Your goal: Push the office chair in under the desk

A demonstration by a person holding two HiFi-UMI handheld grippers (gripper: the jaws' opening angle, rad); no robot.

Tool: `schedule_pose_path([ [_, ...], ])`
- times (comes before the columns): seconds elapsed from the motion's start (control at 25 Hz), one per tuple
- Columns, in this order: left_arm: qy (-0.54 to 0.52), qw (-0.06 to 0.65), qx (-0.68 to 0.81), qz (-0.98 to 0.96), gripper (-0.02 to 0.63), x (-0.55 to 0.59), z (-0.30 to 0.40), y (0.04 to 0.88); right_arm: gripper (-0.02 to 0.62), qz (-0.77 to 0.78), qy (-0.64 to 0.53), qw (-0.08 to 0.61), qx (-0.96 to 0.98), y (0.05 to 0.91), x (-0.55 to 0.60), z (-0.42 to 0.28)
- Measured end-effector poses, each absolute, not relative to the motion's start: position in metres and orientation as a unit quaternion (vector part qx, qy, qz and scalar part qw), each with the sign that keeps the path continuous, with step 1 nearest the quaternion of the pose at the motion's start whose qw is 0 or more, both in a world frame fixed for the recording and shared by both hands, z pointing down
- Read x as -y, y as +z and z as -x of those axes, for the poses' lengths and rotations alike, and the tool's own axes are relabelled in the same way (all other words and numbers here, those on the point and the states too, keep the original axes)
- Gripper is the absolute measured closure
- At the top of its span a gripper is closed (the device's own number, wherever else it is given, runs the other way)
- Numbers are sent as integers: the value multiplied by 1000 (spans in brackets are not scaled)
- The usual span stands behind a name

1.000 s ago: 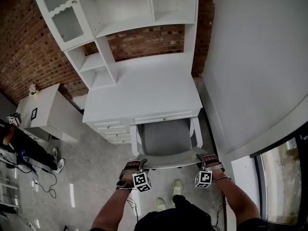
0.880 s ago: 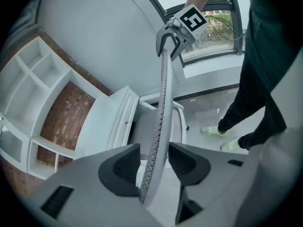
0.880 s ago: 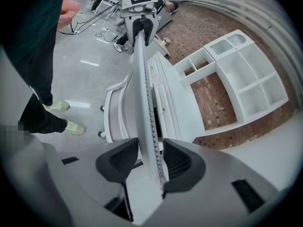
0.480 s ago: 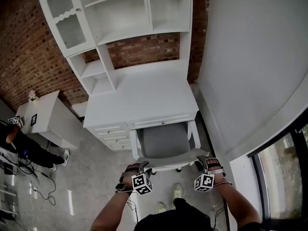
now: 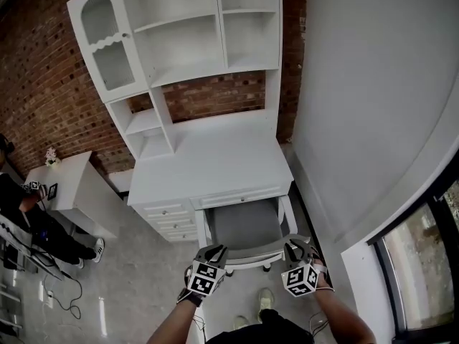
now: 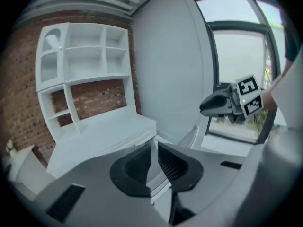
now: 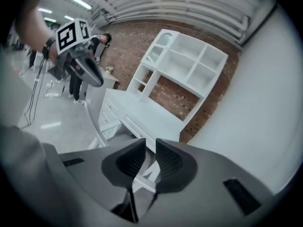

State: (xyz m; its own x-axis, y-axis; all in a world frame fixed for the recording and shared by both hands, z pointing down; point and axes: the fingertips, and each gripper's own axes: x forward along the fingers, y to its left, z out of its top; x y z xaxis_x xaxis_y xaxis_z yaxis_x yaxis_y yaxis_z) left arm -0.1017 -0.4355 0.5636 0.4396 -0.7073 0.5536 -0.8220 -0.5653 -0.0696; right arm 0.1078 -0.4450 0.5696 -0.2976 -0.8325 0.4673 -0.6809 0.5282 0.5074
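1. Head view: the grey-seated white office chair [image 5: 244, 224] stands at the white wooden counter's [image 5: 208, 160] near edge, its seat front underneath.
2. The left hand-held gripper [image 5: 215, 252] and right hand-held gripper [image 5: 295, 246], just above its backrest, are closing, both empty.

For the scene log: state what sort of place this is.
Probably a staged home-office corner inside a larger hall: white desk with hutch shelves, red brick wall, white office chair with grey seat, and ceiling strip lights beyond.
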Motion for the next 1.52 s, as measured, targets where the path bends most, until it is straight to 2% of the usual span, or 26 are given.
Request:
schedule_pose_path([
  [0.2,176,158,484,-842,575,436,103,525,551,-511,-26,267,817,524,442,-102],
  [0.4,106,187,498,-840,583,434,106,488,561,-518,7,201,832,496,446,-102],
  [0.68,68,174,515,-836,588,427,114,446,572,-527,26,153,835,455,446,-107],
  [1.12,21,113,553,-825,598,423,124,371,591,-530,27,66,845,384,443,-110],
  [1.52,-3,102,574,-813,600,415,136,352,591,-537,28,57,841,373,440,-119],
])
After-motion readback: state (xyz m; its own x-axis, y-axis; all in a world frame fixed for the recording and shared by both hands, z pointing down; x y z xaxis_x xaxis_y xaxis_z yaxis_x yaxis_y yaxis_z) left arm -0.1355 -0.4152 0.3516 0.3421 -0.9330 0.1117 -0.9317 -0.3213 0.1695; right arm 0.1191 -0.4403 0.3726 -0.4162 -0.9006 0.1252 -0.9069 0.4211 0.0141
